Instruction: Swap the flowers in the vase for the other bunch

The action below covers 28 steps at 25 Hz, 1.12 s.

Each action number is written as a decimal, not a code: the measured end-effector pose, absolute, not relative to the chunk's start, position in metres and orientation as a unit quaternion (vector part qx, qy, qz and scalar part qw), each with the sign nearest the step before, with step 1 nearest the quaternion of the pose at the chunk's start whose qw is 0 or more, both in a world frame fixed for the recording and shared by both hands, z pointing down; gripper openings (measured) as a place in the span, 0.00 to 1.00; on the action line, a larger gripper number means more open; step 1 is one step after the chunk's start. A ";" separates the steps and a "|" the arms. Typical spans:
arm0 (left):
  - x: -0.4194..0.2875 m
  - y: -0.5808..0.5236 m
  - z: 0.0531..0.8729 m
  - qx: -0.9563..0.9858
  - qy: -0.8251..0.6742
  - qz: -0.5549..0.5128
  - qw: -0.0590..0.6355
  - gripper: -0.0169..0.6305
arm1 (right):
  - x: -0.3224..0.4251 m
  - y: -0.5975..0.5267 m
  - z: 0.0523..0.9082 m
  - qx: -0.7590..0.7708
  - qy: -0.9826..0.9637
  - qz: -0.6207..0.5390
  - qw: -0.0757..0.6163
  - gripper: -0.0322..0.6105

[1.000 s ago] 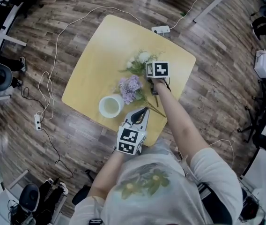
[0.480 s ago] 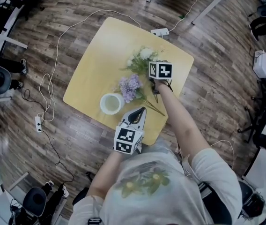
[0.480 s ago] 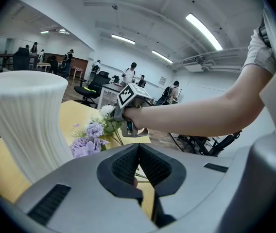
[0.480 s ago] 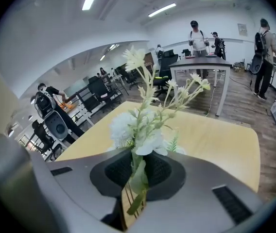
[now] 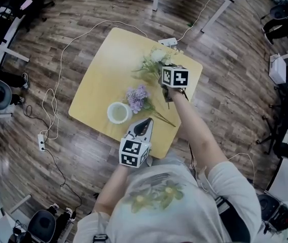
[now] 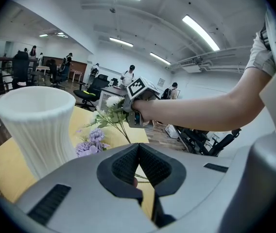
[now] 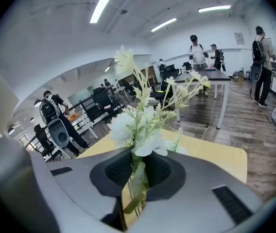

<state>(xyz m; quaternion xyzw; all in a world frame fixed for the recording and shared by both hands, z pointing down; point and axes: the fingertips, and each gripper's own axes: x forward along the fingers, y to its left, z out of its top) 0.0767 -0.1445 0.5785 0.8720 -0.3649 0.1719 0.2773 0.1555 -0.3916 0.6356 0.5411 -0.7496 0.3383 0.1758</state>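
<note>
From your head you're looking steeply down on the whole table (image 5: pixel 103 70) from well above. The camera on your left tongs (image 6: pixel 138 147) is sitting low, facing the vase (image 6: pixel 38 125) up close and your right tongs (image 6: pixel 127 111) beyond. The right tongs' camera is peering through the white bunch (image 7: pixel 138 125), probably over that same table.

From above, we lose the stems of the white flowers (image 5: pixel 153 61) beneath the right gripper (image 7: pixel 137 171); the left gripper (image 6: pixel 139 161) hides the base of the vase (image 6: pixel 38 125).
</note>
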 end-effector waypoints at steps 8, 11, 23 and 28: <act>0.073 -0.139 0.548 0.879 -0.374 0.153 0.254 0.05 | 0.159 -0.372 0.587 0.534 -0.773 0.304 0.156 0.16; 0.071 -0.137 0.536 0.881 -0.378 0.148 0.243 0.05 | 0.155 -0.363 0.568 0.527 -0.784 0.297 0.143 0.16; 0.042 -0.113 0.498 0.882 -0.399 0.135 0.211 0.05 | 0.132 -0.302 0.490 0.500 -0.825 0.247 0.093 0.16; 0.018 -0.103 0.488 0.877 -0.419 0.152 0.182 0.05 | 0.116 -0.272 0.468 0.476 -0.842 0.242 0.081 0.16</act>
